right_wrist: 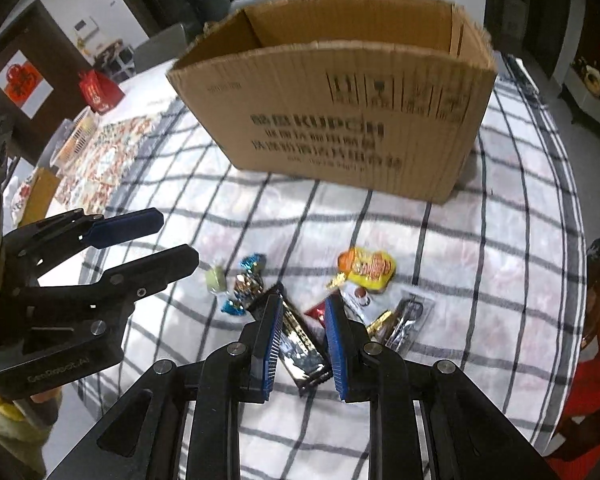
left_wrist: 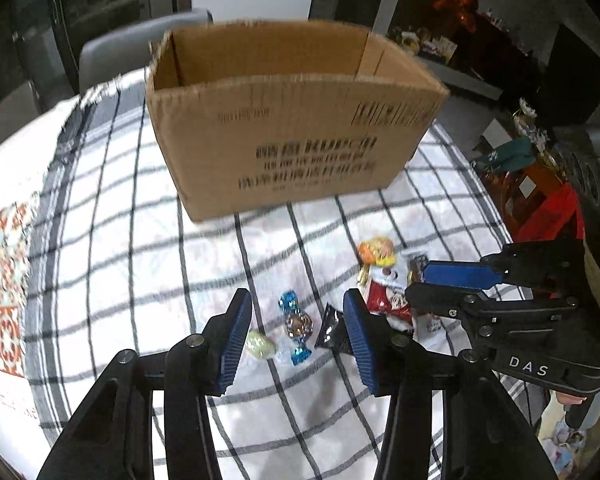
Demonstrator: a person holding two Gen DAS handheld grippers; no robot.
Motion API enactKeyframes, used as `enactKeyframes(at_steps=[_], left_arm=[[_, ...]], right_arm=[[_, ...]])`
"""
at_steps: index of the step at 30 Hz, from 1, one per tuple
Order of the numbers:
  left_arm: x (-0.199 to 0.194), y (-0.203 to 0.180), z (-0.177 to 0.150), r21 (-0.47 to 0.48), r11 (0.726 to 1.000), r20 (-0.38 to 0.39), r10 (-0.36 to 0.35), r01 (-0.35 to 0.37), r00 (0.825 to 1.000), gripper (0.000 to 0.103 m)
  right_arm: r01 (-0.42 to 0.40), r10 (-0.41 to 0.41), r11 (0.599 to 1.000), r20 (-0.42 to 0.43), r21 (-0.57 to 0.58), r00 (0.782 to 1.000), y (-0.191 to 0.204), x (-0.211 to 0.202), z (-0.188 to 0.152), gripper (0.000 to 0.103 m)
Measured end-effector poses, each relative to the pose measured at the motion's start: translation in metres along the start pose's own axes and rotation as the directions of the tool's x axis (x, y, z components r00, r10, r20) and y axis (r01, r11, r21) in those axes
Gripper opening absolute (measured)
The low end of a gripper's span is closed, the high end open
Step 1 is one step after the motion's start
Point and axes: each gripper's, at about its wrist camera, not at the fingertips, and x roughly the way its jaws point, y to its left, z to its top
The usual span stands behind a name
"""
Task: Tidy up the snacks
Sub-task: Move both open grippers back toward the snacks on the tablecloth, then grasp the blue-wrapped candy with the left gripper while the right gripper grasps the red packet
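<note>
Nearest the left wrist camera, the left gripper (left_wrist: pixel 298 318) hangs over the black-and-white checked tablecloth (left_wrist: pixel 112 240) with its blue-padded jaws spread and holding nothing. Between those jaws lie a pale green round candy (left_wrist: pixel 260 345) close to the left pad, a blue-and-brown twist-wrapped candy (left_wrist: pixel 297 326) in the middle, and a black foil packet (left_wrist: pixel 332 326) whose far edge is hidden behind the right pad. Just past the right pad, a red-and-white snack packet (left_wrist: pixel 386 294) is partly covered by the right gripper (left_wrist: pixel 420 284), which enters from the right edge; whether its jaws touch anything cannot be told here. Ahead of it sits an orange-and-yellow snack pouch (left_wrist: pixel 377 251). Well beyond the jaws stands an open brown cardboard box (left_wrist: pixel 292 136); its print is blurred and its floor is out of sight.

Seen from the right wrist camera, the right gripper (right_wrist: pixel 302 314) has its jaws apart, straddling the black foil packet (right_wrist: pixel 304 350) without gripping it. A small red wrapper (right_wrist: pixel 316 314) peeks out beside the right pad. Right of the jaws lie a dark silver-edged packet (right_wrist: pixel 410 322) and the orange-and-yellow snack pouch (right_wrist: pixel 370 268). Left of them are the twist-wrapped candy (right_wrist: pixel 246 284), the green candy (right_wrist: pixel 216 280) and the left gripper (right_wrist: pixel 176 244), also spread. The cardboard box (right_wrist: pixel 340 120) rises ahead, interior hidden.
</note>
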Motion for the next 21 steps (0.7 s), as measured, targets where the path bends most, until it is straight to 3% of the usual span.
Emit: enactKeyframes(at_steps=[9,19,21], left_arm=[[0.033,0.004,-0.007,-0.048,0.998,-0.104,-0.039,0.034,0.994,0.043],[0.052,0.008,-0.010,-0.099,0.994,-0.150,-0.066,0.052,0.986,0.041],[0.056,0.008,-0.009,-0.108,0.993,-0.158,-0.067,0.050,0.985,0.039]], right_arm=[[0.000,-0.001,1.000,-0.104,-0.006,0.995,-0.005,0.031,-0.004,0.023],[0.011,-0.012,1.000,-0.152,-0.012,0.988,-0.011,0.051,-0.002,0.023],[0.016,-0.019,1.000,-0.158,-0.019,0.987,-0.011,0.053,-0.002,0.027]])
